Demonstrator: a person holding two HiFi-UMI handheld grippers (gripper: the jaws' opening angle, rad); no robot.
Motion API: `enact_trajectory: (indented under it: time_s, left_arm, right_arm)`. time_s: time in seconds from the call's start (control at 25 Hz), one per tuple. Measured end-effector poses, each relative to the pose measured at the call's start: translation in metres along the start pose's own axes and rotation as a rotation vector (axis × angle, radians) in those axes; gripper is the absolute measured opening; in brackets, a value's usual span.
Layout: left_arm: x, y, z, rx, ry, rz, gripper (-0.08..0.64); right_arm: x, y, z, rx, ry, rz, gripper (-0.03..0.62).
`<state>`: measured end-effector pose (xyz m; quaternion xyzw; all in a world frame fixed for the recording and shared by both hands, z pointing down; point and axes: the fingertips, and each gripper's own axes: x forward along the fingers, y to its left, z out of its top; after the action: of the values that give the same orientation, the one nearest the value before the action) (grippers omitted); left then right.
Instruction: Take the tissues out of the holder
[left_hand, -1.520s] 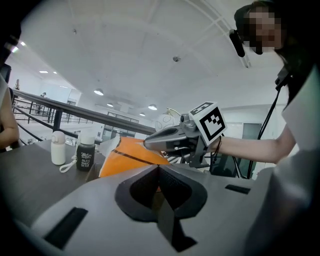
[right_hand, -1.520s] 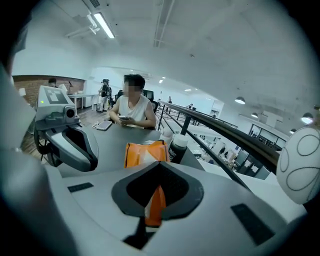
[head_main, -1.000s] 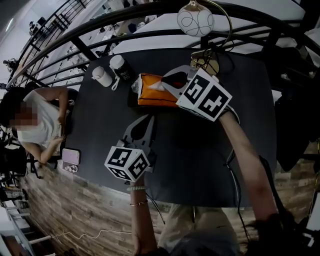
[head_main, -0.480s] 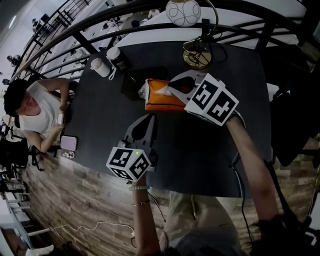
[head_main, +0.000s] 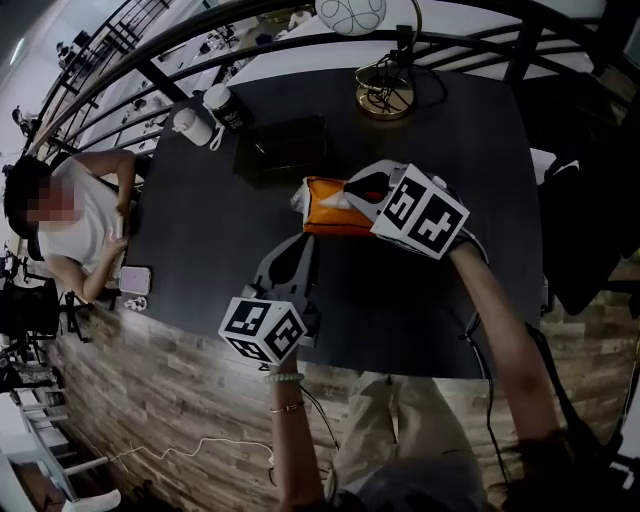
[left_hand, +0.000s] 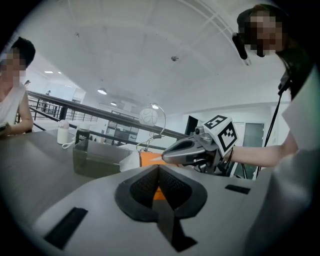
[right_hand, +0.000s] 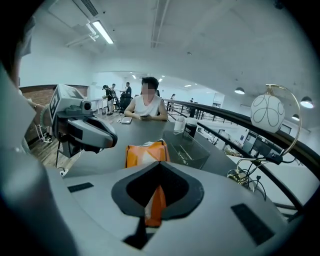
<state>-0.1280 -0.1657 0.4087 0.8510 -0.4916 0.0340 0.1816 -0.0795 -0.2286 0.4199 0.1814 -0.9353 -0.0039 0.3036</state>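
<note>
The orange tissue pack (head_main: 322, 208) has left the holder (head_main: 283, 148): a second ago it sat inside, and now it is well clear of it, drawn toward the person, with the holder standing empty further up the table.

The dark table (head_main: 200, 230) carries everything. The holder is a dark, see-through box at the far side. The tissue pack is between the holder and the person, with white tissue showing at its left end. The right gripper (head_main: 350, 188) has its jaws clamped on the pack's near edge, as its own view shows plainly. The left gripper (head_main: 302, 243) is low over the table near the pack, its jaws pressed together on nothing.

The removal looks all but done. What seems left is to set the pack flat and part the right jaws; whether the pack already rests on the table I cannot tell.

Past the holder stand a globe lamp (head_main: 385, 92), a dark bottle (head_main: 222, 105) and a white mug (head_main: 188, 125). A seated person (head_main: 85, 230) is at the table's left edge, a phone (head_main: 135, 280) beside them. A black railing (head_main: 150, 75) curves behind the table, the floor (head_main: 150, 400) is wood plank, and the room beyond is open and strip-lit.
</note>
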Motion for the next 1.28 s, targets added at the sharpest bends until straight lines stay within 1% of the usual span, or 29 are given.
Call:
enact_trajectory:
  time_s: [0.2, 0.36, 0.52, 0.68, 0.84, 1.04, 1.2, 1.24, 1.28]
  left_arm:
    - [0.001, 0.005, -0.017, -0.025, 0.031, -0.013, 0.008]
    - [-0.004, 0.007, -0.032, -0.042, 0.054, -0.016, 0.008]
    - [-0.006, 0.009, -0.040, -0.053, 0.065, -0.019, 0.008]
    - [-0.008, 0.011, -0.046, -0.061, 0.076, -0.022, 0.008]
    - [-0.009, 0.012, -0.050, -0.065, 0.083, -0.026, 0.008]
    - [-0.009, 0.010, -0.054, -0.069, 0.090, -0.031, 0.008]
    - [-0.009, 0.008, -0.054, -0.066, 0.092, -0.036, 0.008]
    - [-0.009, 0.007, -0.053, -0.065, 0.092, -0.037, 0.008]
    - [-0.009, 0.006, -0.052, -0.064, 0.091, -0.038, 0.008]
  right_arm:
    - [0.017, 0.007, -0.020, 0.029, 0.048, 0.013, 0.014]
    - [0.029, 0.019, -0.035, 0.029, 0.099, 0.030, 0.014]
    - [0.039, 0.027, -0.051, 0.019, 0.150, 0.042, 0.014]
    - [0.045, 0.030, -0.059, 0.037, 0.178, 0.043, 0.014]
    - [0.048, 0.032, -0.062, 0.075, 0.180, 0.048, 0.014]
    - [0.051, 0.031, -0.066, 0.102, 0.170, 0.017, 0.015]
    - [0.051, 0.034, -0.065, 0.114, 0.147, 0.013, 0.017]
    - [0.051, 0.034, -0.064, 0.119, 0.140, 0.010, 0.023]
    - [0.051, 0.033, -0.064, 0.125, 0.135, 0.006, 0.046]
